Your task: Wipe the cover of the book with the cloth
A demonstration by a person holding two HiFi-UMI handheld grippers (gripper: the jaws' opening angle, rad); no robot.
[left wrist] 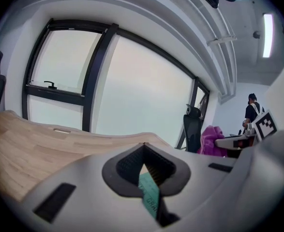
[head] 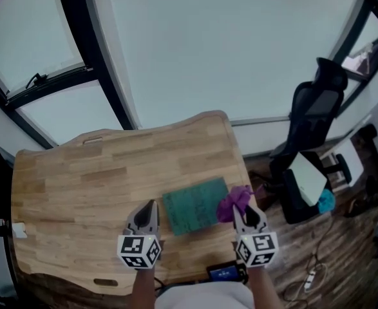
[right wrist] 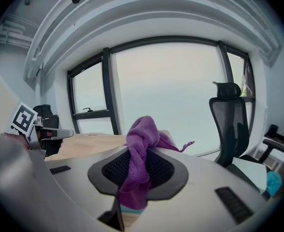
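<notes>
The book [head: 195,206] lies flat near the desk's [head: 79,192] near edge, toward its right side, with its green cover up. The right gripper [head: 243,212] is clenched on the purple cloth [head: 234,201], which bunches out past the jaws at the book's right edge. From above it is hard to tell whether the cloth already touches the cover or hangs just over it. The left gripper [head: 151,208] is clenched on nothing, just beside the book's left edge.

To wipe well, the right gripper should come down until the loose bunch, not the jaw tips, presses on the cover. It should then draw across from the right edge toward the left in overlapping passes. The book will likely slide on the smooth wood, so the left gripper should pin the book's left edge first.
</notes>
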